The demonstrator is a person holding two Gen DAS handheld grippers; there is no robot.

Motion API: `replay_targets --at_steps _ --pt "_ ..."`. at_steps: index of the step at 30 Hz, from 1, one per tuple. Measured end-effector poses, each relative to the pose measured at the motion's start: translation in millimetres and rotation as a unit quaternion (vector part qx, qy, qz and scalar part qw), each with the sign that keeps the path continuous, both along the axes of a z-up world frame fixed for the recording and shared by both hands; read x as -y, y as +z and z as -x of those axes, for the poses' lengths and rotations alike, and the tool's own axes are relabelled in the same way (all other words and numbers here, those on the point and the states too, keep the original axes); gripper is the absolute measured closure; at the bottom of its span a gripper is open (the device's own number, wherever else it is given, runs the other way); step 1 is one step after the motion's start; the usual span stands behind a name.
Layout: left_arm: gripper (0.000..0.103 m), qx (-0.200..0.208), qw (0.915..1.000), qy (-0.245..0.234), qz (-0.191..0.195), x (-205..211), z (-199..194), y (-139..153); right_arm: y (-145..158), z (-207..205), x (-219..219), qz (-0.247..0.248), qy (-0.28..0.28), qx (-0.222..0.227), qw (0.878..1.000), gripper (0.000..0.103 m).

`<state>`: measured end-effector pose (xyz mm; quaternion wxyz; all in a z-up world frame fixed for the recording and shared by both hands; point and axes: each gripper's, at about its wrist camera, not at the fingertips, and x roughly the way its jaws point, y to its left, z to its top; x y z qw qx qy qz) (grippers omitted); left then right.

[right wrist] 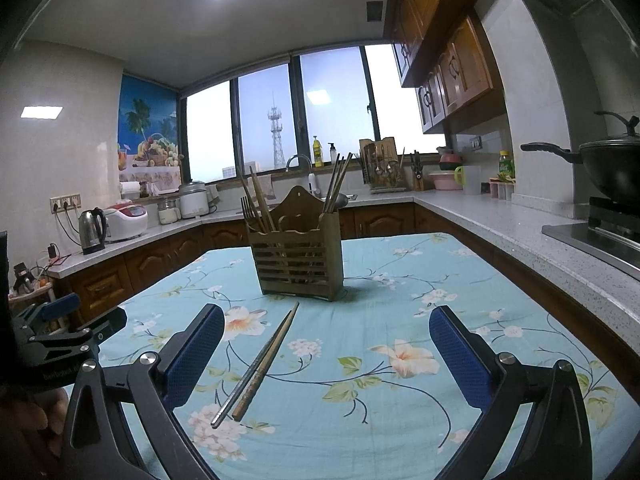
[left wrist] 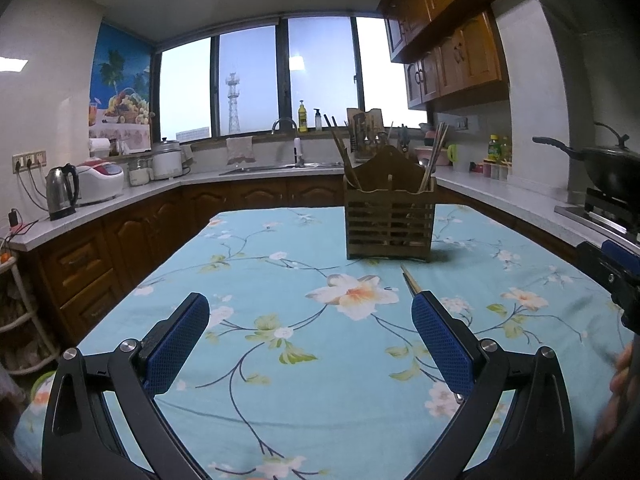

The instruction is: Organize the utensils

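Note:
A wooden slatted utensil holder [right wrist: 298, 258] stands mid-table with chopsticks and a fork sticking out; it also shows in the left wrist view as the holder [left wrist: 390, 224]. Two loose chopsticks [right wrist: 262, 364], one metal and one wooden, lie side by side on the floral cloth in front of it. My right gripper [right wrist: 326, 354] is open, hovering just above the cloth with the chopsticks between its blue pads, nearer the left one. My left gripper [left wrist: 310, 340] is open over bare cloth; a chopstick tip [left wrist: 410, 278] pokes out beyond its right pad. The other gripper [left wrist: 616, 280] shows at the right edge.
The table carries a light-blue floral cloth [right wrist: 400, 280]. Counters wrap around behind: a kettle [left wrist: 62, 192] and rice cookers on the left, a sink under the window, a black wok [right wrist: 608, 168] on the stove at right. A hand [left wrist: 622, 380] shows at the right edge.

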<state>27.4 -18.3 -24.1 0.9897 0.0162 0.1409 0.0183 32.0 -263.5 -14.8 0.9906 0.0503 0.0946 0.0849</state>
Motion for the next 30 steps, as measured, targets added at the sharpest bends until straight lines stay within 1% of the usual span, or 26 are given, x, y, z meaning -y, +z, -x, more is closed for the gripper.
replay_targets --at_steps 16,30 --pt "0.000 -0.006 1.0000 -0.006 0.002 2.4 -1.8 -0.3 0.2 -0.3 -0.1 -0.001 0.000 -0.004 1.000 0.000" --pt "0.000 -0.024 0.9993 -0.016 0.022 -0.8 -14.3 0.4 -2.2 -1.1 -4.7 0.002 0.000 -0.011 1.000 0.000"
